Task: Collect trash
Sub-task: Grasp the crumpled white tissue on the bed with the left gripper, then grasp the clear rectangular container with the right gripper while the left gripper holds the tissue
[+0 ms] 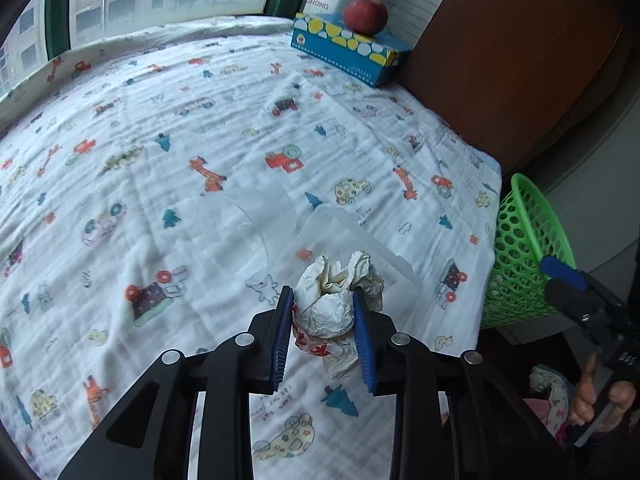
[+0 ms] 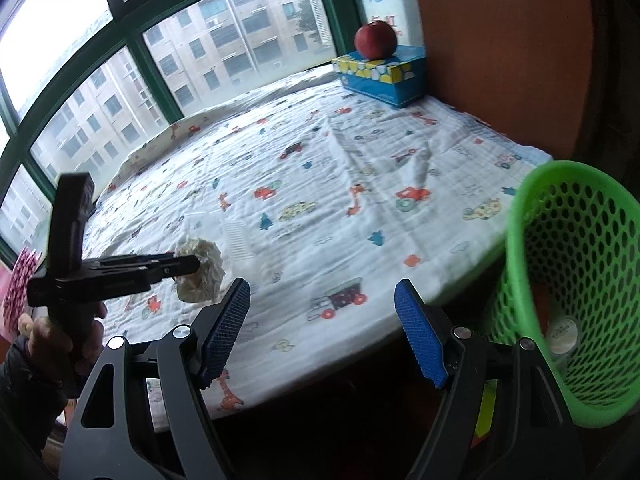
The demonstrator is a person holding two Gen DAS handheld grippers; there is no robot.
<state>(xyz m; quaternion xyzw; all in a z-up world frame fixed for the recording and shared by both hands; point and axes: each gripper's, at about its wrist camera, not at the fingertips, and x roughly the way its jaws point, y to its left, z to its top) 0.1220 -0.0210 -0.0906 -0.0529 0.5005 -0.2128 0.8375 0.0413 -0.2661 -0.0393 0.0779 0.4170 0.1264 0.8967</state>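
A crumpled wad of white paper [image 1: 334, 300] with red print sits between the blue pads of my left gripper [image 1: 323, 320], which is shut on it just above the patterned cloth. The right wrist view shows the same wad [image 2: 206, 268] at the tip of the left gripper [image 2: 192, 266], held in a person's hand. My right gripper [image 2: 322, 286] stands open over the cloth's near edge with nothing between its fingers. A green perforated basket [image 2: 572, 264] stands just right of it, off the cloth's edge, with a round-topped item [image 2: 562, 332] inside. The left wrist view shows the basket [image 1: 524, 248] at far right.
Two clear plastic containers [image 1: 248, 224] [image 1: 360, 236] lie on the cloth [image 1: 180, 128] just beyond the wad. A blue tissue box [image 1: 348, 50] with a red apple [image 1: 365, 16] on top sits at the far right corner. A brown wooden panel [image 1: 512, 60] borders the right side; windows line the back.
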